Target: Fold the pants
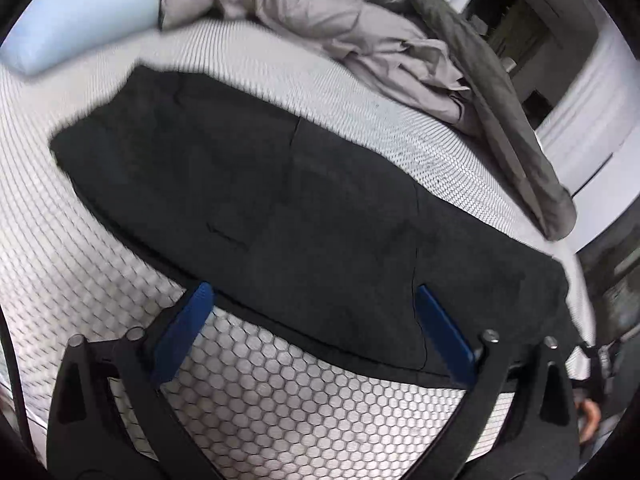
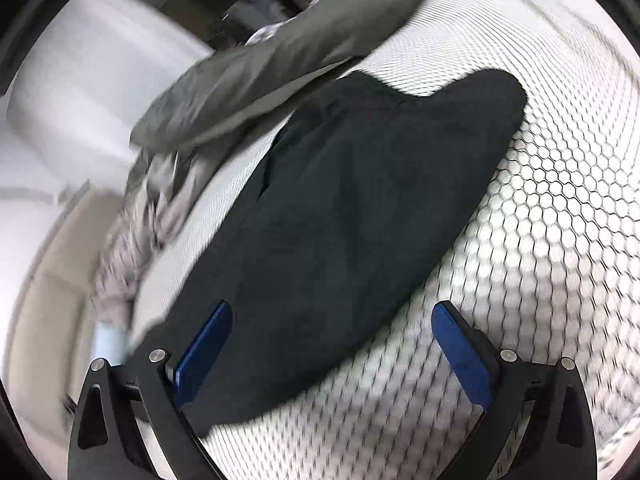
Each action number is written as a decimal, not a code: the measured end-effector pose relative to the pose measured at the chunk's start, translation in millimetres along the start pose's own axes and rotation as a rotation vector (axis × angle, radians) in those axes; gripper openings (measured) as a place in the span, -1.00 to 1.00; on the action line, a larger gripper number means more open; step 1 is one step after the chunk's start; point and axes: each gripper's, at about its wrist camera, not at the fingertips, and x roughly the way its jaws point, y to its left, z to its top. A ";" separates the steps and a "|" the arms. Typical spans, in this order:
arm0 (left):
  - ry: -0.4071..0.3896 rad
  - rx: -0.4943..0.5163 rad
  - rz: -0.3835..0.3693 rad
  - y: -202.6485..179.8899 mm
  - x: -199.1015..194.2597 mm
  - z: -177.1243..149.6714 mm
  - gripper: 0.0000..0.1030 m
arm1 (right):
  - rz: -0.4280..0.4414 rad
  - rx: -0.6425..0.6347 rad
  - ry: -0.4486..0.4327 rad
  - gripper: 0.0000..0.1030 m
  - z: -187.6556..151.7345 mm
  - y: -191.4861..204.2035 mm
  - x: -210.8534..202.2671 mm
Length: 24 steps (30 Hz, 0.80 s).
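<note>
in the left wrist view the black pants (image 1: 256, 200) lie spread flat on the bed's honeycomb-patterned mattress cover (image 1: 300, 408), a light blue pillow (image 1: 80, 28) and a heap of grey bedding (image 1: 360, 32) well beyond them. the likely slip here is a pinch that catches only the top layer of the near hem, or drags the cover up with it, so the fold would come out skewed. the left gripper (image 1: 316, 332) stands wide, its blue pads (image 1: 184, 332) straddling the near edge of the pants; nothing is between them and i cannot tell if the tips touch cloth. in the right wrist view, which is blurred, the pants (image 2: 340, 208) run away toward the grey bedding (image 2: 260, 68), and the far end could snag under that heap when lifted. the right gripper (image 2: 336, 352) is also wide and empty, one pad over the dark cloth, the other over the mattress cover (image 2: 540, 280).
</note>
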 end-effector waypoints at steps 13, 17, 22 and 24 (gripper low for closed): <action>0.019 -0.057 0.053 9.7 28.5 4.8 0.34 | 0.010 0.009 -0.180 -0.91 18.4 5.6 -26.8; 0.023 -0.058 0.064 9.6 31.1 8.9 0.34 | -0.055 -0.006 -0.099 -0.46 6.6 -13.4 -40.7; 0.017 -0.053 0.066 9.6 32.0 11.8 0.34 | 0.011 0.209 -0.163 -0.04 21.5 -63.5 -57.3; 0.014 -0.053 0.069 10.5 32.6 12.0 0.34 | 0.040 0.249 -0.159 -0.03 31.7 -71.6 -49.8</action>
